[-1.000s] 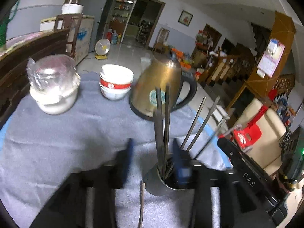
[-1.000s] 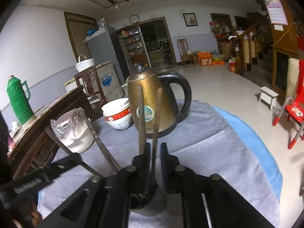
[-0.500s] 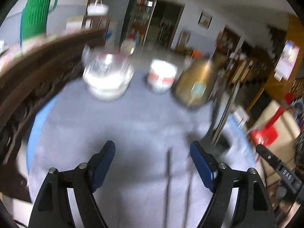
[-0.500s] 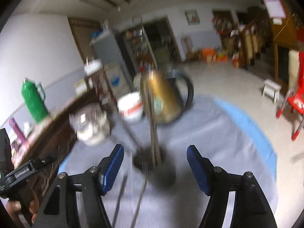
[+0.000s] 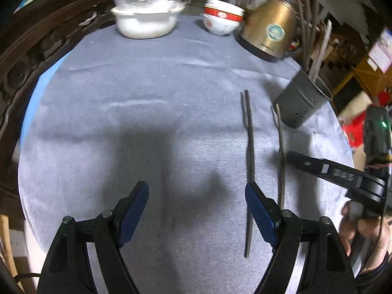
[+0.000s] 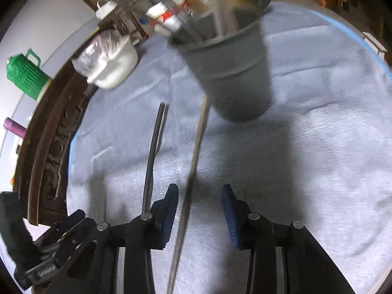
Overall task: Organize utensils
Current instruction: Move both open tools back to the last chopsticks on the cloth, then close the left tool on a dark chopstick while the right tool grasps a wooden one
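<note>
Change: both grippers have dropped from the holder (image 5: pixel 302 99) to the bench (image 5: pixel 147 78).
Chopsticks: dark pair (image 5: pixel 248 147) and brown pair (image 6: pixel 193 161) lie near the holder, right edge.
Left gripper (image 5: pixel 196 210): wide, empty.
Right gripper (image 6: pixel 198 210): closing around the brown pair, not gripping.
Meaning: next pickup starting.

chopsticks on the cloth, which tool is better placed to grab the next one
Right. The right tool already has the brown chopstick between its closing jaws. The left tool is wide open over bare cloth, the dark pair beside its right finger.
</note>
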Demonstrator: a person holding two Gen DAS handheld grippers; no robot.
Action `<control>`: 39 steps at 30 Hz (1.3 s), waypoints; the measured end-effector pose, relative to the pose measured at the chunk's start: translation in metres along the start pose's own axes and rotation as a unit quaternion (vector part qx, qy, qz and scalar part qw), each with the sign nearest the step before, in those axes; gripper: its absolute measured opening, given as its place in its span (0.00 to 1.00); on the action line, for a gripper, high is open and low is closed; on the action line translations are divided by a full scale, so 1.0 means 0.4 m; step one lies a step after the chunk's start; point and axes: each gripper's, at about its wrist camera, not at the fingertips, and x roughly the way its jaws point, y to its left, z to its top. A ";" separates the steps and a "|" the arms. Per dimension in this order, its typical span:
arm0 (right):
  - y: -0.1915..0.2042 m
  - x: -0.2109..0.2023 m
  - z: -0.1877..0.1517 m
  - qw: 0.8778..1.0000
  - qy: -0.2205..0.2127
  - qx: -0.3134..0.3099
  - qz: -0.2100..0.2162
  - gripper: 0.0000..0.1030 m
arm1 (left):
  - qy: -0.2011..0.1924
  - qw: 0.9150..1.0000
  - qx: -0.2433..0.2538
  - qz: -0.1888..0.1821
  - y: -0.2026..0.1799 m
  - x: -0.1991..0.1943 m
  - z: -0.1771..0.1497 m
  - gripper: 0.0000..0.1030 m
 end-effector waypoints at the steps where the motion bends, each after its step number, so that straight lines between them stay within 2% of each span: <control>1: 0.009 0.010 0.002 1.000 0.002 -0.005 -0.007 0.38 | 0.003 1.000 0.008 0.001 -0.014 0.003 0.004 0.79; 6: 0.036 0.022 0.016 0.999 0.009 -0.032 -0.042 0.30 | 0.007 1.000 0.004 0.002 -0.019 0.017 0.005 0.79; 10: 0.059 0.029 0.014 0.993 0.020 -0.077 -0.085 0.10 | 0.012 1.000 -0.008 0.009 -0.013 0.023 0.013 0.79; 15: 0.036 0.002 -0.017 0.987 0.040 -0.119 -0.097 0.07 | 0.021 1.000 0.002 -0.003 -0.042 0.027 0.036 0.79; 18: -0.001 -0.024 -0.038 0.987 0.048 -0.121 -0.097 0.07 | 0.024 1.000 0.017 -0.001 -0.080 0.039 0.053 0.78; 21: -0.036 -0.042 -0.046 0.990 0.046 -0.104 -0.083 0.07 | 0.046 0.999 0.028 0.001 -0.114 0.066 0.058 0.67; 24: -0.053 -0.048 -0.049 0.992 0.043 -0.091 -0.071 0.07 | 0.071 0.997 0.040 0.016 -0.136 0.096 0.058 0.52; 26: -0.054 -0.050 -0.052 0.993 0.041 -0.090 -0.066 0.07 | 0.090 0.995 0.040 0.021 -0.138 0.117 0.055 0.34; 27: -0.055 -0.050 -0.053 0.994 0.040 -0.087 -0.061 0.07 | 0.097 0.994 0.038 0.015 -0.135 0.122 0.053 0.28; 28: -0.055 -0.050 -0.055 0.994 0.042 -0.084 -0.053 0.07 | 0.092 0.995 0.039 0.022 -0.134 0.120 0.051 0.15; 29: -0.034 -0.040 -0.049 0.994 0.043 -0.084 -0.050 0.07 | 0.097 0.994 0.039 0.026 -0.129 0.120 0.048 0.06; 39: 0.036 -0.020 -0.083 0.995 0.054 -0.082 -0.011 0.07 | 0.118 0.992 -0.035 -0.021 -0.002 0.030 -0.080 0.05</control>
